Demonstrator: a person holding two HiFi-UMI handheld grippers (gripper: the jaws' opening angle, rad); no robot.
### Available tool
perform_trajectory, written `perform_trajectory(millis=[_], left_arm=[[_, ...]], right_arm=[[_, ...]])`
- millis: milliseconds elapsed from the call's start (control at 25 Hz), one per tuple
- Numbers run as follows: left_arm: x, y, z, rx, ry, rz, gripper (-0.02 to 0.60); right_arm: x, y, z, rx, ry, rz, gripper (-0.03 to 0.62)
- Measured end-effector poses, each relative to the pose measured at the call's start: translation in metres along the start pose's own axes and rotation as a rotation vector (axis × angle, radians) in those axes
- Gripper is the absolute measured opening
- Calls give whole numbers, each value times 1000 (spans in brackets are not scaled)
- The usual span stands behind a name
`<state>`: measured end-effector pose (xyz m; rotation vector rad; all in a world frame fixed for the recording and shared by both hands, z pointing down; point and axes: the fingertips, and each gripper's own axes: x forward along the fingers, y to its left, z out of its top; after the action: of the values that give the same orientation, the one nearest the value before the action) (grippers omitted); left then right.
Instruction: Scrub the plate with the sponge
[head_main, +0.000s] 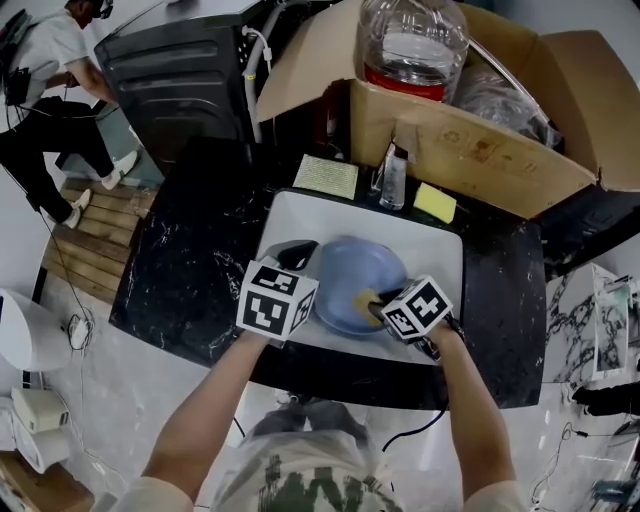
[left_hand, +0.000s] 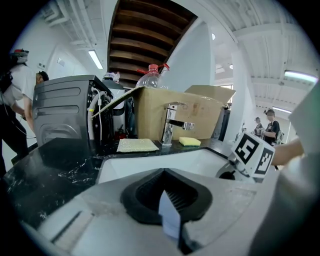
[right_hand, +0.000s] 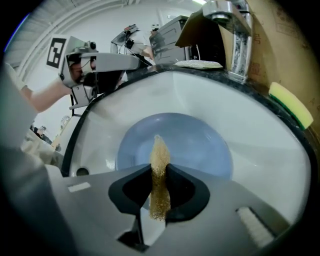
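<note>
- We see a white sink (head_main: 440, 248) set in the black marbled worktop (head_main: 190, 260), nearer to its front edge.
- The blue plate (head_main: 352, 268) lies in the sink, toward the sink's front wall, tilted up a little on its left side.
- The left gripper (head_main: 298, 258) is clenched on the plate's left rim. In the left gripper view a thin pale blue edge stands pinched between its jaws (left_hand: 167, 200).
- The right gripper (head_main: 375, 303) is grasping the sponge (head_main: 362, 297). In the right gripper view the jaws (right_hand: 159, 175) squeeze it into a narrow brownish strip.
- The sponge's free end points at the middle of the plate. We cannot tell if it touches the surface.
- The faucet (head_main: 393, 175) stands at the sink's back edge.
- Just to its right, a yellow-green sponge (head_main: 435, 203) lies on the worktop.
- To the left of the faucet lies a pale cloth (head_main: 326, 176), flat on the worktop's back edge.
- An open cardboard box (head_main: 470, 140) stands behind the worktop.
- A person (head_main: 50, 90) bends down far behind, past the worktop's back left corner.
</note>
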<state>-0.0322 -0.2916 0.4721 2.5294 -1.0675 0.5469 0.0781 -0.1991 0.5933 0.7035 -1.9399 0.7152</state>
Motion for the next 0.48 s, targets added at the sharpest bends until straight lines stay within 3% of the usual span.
perform_trajectory(millis=[480], left_arm=[[-6, 12, -4, -18, 0, 21, -3]], right_arm=[[20, 44, 27, -66, 19, 151, 69]])
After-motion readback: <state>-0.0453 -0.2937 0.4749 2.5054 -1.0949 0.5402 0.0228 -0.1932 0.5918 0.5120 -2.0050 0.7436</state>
